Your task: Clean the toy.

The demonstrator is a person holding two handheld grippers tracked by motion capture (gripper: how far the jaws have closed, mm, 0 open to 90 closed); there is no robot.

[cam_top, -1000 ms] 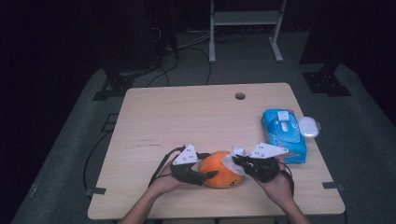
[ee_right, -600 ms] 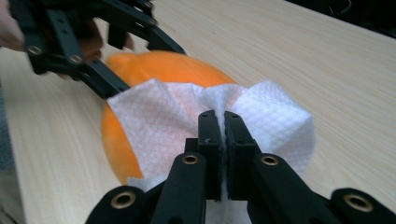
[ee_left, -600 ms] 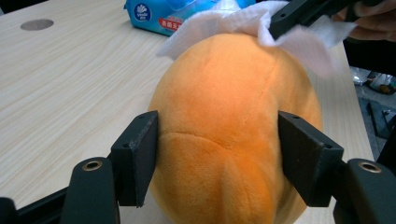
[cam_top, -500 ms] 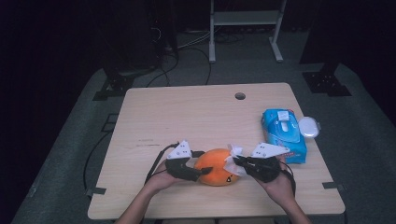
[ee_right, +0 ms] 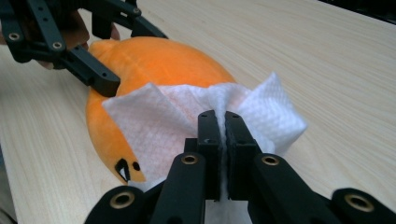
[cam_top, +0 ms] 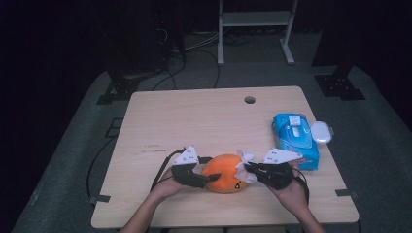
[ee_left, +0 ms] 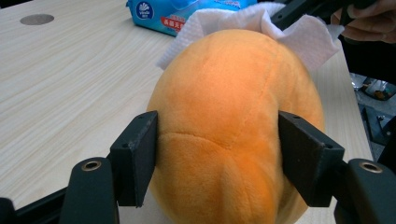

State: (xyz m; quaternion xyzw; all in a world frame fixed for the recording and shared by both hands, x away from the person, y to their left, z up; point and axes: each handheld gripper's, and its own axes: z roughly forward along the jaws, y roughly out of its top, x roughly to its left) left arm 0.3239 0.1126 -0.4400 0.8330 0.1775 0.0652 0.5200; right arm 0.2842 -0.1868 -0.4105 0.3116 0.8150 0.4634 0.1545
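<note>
An orange plush toy (cam_top: 224, 173) lies near the table's front edge, between both hands. My left gripper (cam_top: 208, 178) is shut on the plush toy (ee_left: 233, 121), its jaws pressing the two sides. My right gripper (cam_top: 245, 168) is shut on a white wipe (ee_right: 187, 121), which is pressed against the plush toy (ee_right: 154, 65) on its right side. The wipe (ee_left: 261, 21) peeks out behind the toy in the left gripper view. A small dark face mark shows low on the toy in the right gripper view.
A blue pack of wet wipes (cam_top: 295, 138) lies at the right of the wooden table (cam_top: 194, 121), with a white lid-like object (cam_top: 321, 131) beside it. A round hole (cam_top: 249, 100) sits near the far edge. Cables trail off the table's left.
The left gripper has shifted slightly back and left along the toy. The right gripper and wipe have stayed against the toy's right side.
</note>
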